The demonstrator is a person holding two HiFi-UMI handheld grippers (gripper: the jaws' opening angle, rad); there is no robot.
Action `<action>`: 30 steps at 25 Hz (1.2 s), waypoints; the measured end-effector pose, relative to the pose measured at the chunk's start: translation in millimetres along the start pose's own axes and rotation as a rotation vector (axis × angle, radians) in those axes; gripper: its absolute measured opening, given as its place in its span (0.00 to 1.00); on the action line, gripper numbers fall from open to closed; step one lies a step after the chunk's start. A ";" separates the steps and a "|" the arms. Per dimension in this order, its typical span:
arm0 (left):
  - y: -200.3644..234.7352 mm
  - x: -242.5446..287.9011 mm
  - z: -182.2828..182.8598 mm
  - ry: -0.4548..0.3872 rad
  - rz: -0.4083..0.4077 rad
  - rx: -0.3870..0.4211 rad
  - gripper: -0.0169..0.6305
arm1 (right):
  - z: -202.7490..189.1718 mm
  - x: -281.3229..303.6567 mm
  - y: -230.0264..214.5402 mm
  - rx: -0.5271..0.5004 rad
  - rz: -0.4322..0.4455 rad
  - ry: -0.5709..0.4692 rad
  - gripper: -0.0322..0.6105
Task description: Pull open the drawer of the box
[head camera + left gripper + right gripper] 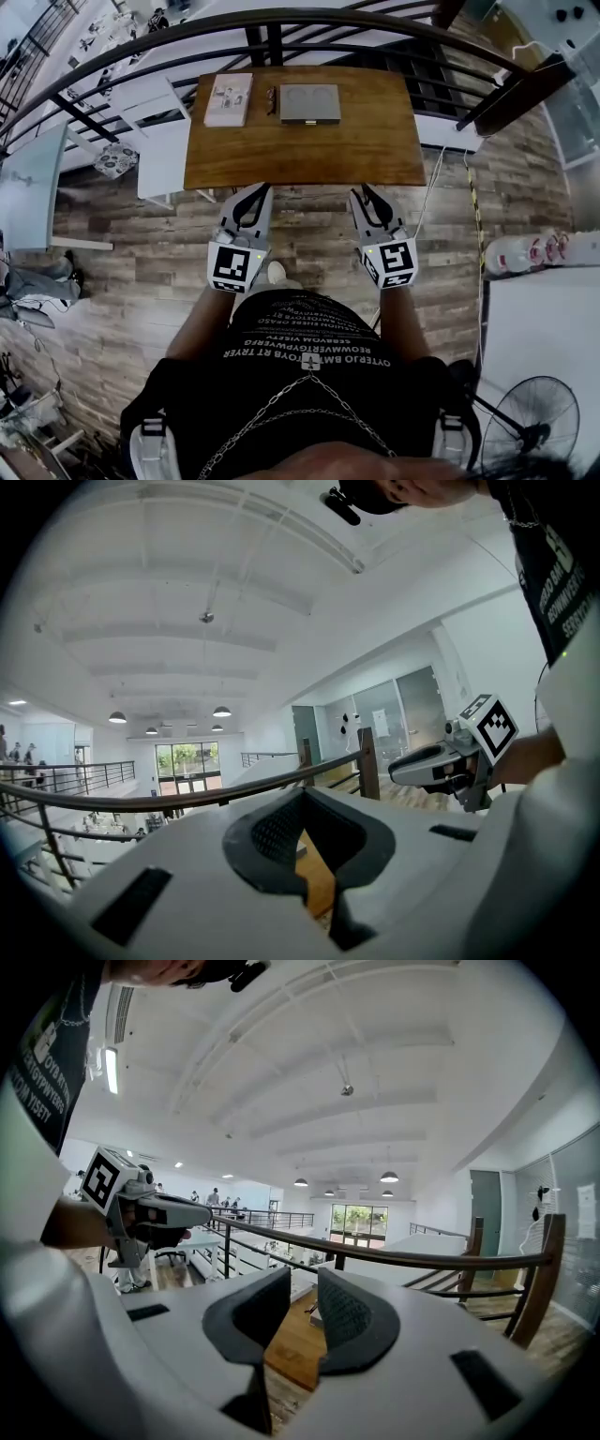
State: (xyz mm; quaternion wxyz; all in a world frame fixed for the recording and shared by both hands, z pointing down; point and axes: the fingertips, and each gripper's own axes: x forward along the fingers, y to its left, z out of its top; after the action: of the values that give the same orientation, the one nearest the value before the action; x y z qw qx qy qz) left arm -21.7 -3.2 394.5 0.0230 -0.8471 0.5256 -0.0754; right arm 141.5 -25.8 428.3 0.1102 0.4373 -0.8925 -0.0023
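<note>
A flat grey box [309,103] lies at the far middle of a wooden table [309,155]; no drawer front shows from above. My left gripper [253,199] and right gripper [364,199] are held side by side over the plank floor, just short of the table's near edge and well away from the box. In the left gripper view the left gripper [302,841] keeps a narrow gap with only table wood behind it. In the right gripper view the right gripper [292,1312] stands slightly apart and empty. Each gripper view also catches the other gripper beside it.
A white flat box [228,98] and a small dark item [271,97] lie left of the grey box. A curved railing [281,19] runs right behind the table. A white counter [544,319], a fan [530,417] and a hanging cable [427,202] are to the right.
</note>
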 end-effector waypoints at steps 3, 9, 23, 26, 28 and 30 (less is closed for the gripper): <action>19.7 4.9 -2.9 0.000 0.000 -0.004 0.03 | 5.8 19.0 4.8 -0.005 0.001 0.004 0.16; 52.3 9.5 -7.9 -0.008 -0.006 -0.019 0.03 | 17.9 51.3 16.9 -0.024 0.002 0.011 0.16; 109.5 2.1 -26.7 -0.007 -0.059 -0.041 0.03 | 24.2 105.3 62.6 -0.039 -0.016 0.057 0.16; 110.9 2.5 -34.6 0.001 -0.070 -0.053 0.03 | 20.2 108.4 63.7 -0.037 -0.021 0.074 0.16; 110.4 6.4 -37.1 0.004 -0.080 -0.056 0.03 | 20.9 109.4 60.9 -0.038 -0.029 0.071 0.16; 110.0 11.3 -38.3 0.005 -0.092 -0.058 0.03 | 20.0 111.1 58.0 -0.036 -0.037 0.077 0.16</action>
State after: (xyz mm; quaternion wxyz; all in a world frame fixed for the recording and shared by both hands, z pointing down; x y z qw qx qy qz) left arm -120.2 -60.8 420.5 -0.0063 -0.8704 0.4881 -0.0632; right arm 26.4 -78.7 436.3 0.1525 0.4515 -0.8791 -0.0036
